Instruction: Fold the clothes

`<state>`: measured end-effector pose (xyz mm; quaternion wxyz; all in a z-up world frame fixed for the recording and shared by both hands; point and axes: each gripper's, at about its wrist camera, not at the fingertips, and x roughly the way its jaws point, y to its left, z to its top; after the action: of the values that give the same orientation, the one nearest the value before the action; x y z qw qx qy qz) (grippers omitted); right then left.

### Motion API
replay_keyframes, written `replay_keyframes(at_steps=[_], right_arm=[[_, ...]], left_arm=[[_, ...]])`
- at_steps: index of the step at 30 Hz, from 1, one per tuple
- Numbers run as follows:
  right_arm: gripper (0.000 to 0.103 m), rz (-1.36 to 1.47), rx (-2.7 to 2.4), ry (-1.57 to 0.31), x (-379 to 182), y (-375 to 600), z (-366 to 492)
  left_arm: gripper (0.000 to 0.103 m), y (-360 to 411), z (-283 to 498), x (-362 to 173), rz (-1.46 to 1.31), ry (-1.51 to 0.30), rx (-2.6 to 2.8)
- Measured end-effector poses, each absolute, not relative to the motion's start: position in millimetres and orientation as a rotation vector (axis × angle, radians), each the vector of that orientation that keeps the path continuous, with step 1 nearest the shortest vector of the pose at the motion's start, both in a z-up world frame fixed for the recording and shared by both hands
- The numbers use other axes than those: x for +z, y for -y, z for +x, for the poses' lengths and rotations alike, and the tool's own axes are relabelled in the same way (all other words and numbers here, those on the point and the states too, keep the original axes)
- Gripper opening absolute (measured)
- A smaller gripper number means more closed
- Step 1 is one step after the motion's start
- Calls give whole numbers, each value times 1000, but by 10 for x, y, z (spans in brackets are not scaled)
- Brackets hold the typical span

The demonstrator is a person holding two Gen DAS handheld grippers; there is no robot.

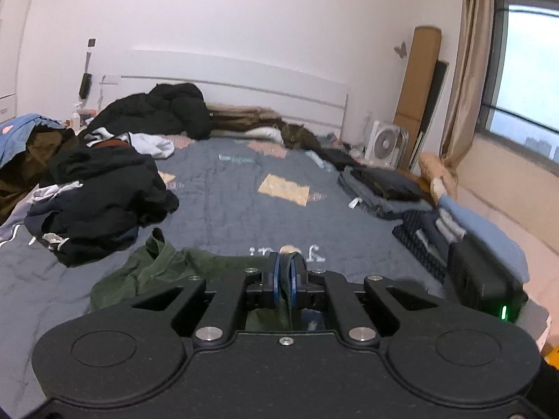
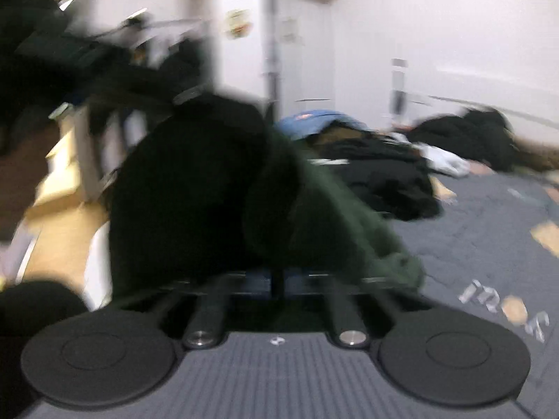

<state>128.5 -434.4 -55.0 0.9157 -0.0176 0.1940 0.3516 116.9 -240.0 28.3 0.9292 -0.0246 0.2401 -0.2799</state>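
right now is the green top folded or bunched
Bunched: the green top lies crumpled on the bed, one edge pinched in the left gripper.

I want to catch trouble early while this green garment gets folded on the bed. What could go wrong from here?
1. The left gripper pinches only a thin edge of the green garment; it could slip out when lifted.
2. The unsorted dark pile lies right beside the garment, so spreading it could drag those clothes along.
3. A cat rests near the headboard and might walk onto the folding area.
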Motion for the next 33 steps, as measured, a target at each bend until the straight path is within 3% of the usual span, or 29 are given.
replay_keyframes(at_steps=[3, 5, 7, 13, 18, 23, 25, 26, 28, 33], right_arm=[[5, 130, 638, -375, -527, 4642, 1460], [5, 260, 581, -358, -515, 4926, 1607], [5, 346, 512, -335, -538, 5209, 1710], [5, 661, 242, -262, -808, 6211, 1923], [5, 729, -20, -281, -1224, 6870, 2015], [14, 587, -116, -570, -1531, 6984, 2207], [25, 491, -117, -670, -1553, 6955, 2215], [27, 447, -116, -680, -1522, 6942, 2137], [43, 361, -124, -685, -1424, 6899, 2034], [49, 142, -233, -677, -1204, 6805, 1805]], left_arm=[[10, 2285, 1122, 273, -91, -480, -588], [19, 2169, 1073, 270, -126, -463, -597], [48, 2047, 1042, 226, -144, -456, -596], [48, 1786, 1112, -92, -150, -522, -540], [48, 1737, 1209, -393, -154, -606, -523], [49, 1862, 1285, -760, -132, -652, -533], [49, 1900, 1315, -910, -159, -645, -530], [49, 1919, 1331, -984, -173, -642, -528], [49, 1943, 1346, -1146, -208, -628, -515], [49, 1964, 1326, -1367, -180, -629, -471]])
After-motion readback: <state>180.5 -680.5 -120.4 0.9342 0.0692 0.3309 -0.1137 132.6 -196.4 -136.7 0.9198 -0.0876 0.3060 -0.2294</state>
